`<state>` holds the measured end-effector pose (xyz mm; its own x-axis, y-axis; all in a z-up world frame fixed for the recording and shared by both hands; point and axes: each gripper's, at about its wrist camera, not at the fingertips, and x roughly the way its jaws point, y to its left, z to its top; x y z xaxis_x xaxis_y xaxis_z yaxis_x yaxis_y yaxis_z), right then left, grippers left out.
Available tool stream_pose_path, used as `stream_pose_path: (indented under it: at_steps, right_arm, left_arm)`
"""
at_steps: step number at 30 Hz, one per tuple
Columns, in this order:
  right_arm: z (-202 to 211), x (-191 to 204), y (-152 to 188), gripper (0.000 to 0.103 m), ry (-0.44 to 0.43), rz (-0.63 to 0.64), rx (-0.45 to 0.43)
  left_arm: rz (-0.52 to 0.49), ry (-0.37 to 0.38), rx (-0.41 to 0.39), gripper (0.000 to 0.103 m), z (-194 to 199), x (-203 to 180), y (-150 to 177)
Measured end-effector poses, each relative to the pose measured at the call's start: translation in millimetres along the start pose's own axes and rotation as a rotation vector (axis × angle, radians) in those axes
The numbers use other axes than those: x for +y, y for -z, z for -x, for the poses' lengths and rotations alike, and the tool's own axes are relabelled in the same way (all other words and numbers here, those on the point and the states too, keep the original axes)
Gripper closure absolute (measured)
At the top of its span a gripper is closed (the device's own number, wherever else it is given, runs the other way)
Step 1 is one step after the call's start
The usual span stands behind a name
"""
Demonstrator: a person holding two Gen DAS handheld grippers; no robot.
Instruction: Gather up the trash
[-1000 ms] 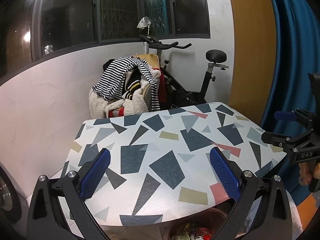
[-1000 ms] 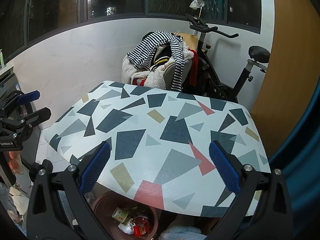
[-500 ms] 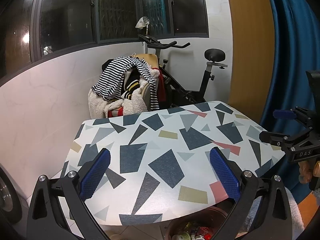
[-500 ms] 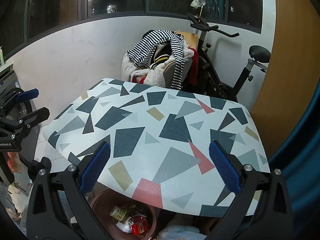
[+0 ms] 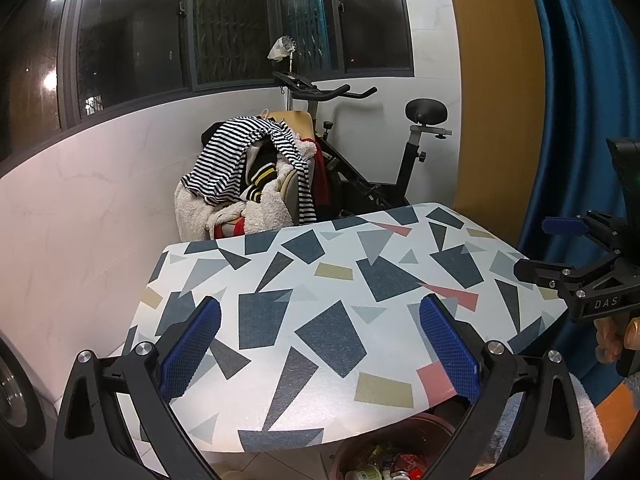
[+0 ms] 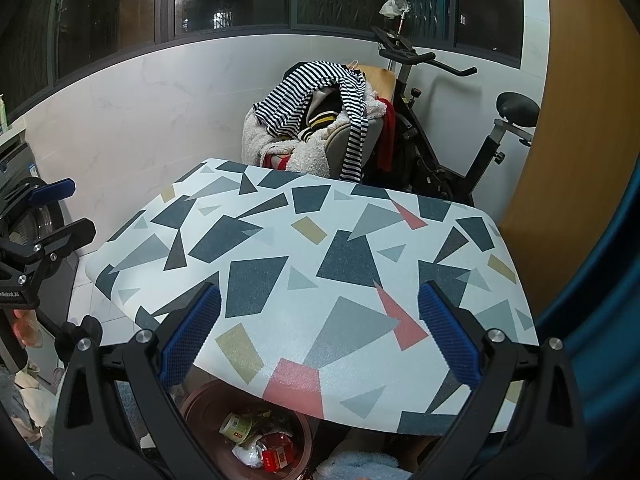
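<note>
**Grippers hover over a bare table, bin already holding the litter**

Barely anything has shifted in the past second: both cameras drift slightly, the table edging lower in view. Left wrist view: the left gripper (image 5: 319,344) hangs spread wide and empty above the patterned table (image 5: 340,280), the right gripper (image 5: 576,276) at its right edge. Right wrist view: its own blue pads (image 6: 191,336) stand apart, holding nothing; the bin (image 6: 296,428) beneath shows trash (image 6: 260,444) inside. No litter remains on the tabletop, so collection looks largely finished.
</note>
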<state>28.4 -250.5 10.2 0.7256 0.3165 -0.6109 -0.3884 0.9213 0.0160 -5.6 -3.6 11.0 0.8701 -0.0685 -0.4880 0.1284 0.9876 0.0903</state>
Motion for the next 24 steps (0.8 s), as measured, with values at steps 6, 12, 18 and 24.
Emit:
stream_pose_path:
  at_steps: [6,12,18,24]
  right_arm:
    - [0.3,0.1,-0.3,0.006,0.0,0.0,0.0]
    - [1.2,-1.2,-0.4,0.006,0.001,0.001,0.001]
    - [0.6,-0.5,0.2,0.006,0.001,0.001,0.001]
    - [0.5,-3.8,0.6,0.006,0.002,0.0,0.003]
  left_arm:
    - [-0.001,-0.001,0.0,0.006,0.2,0.0,0.2]
    - [-0.002,-0.001,-0.001,0.006,0.5,-0.1,-0.4]
    - [0.003,0.003,0.008,0.006,-0.3,-0.5,-0.2]
    - [-0.006,-0.007,0.01,0.006,-0.7,-2.4,-0.2]
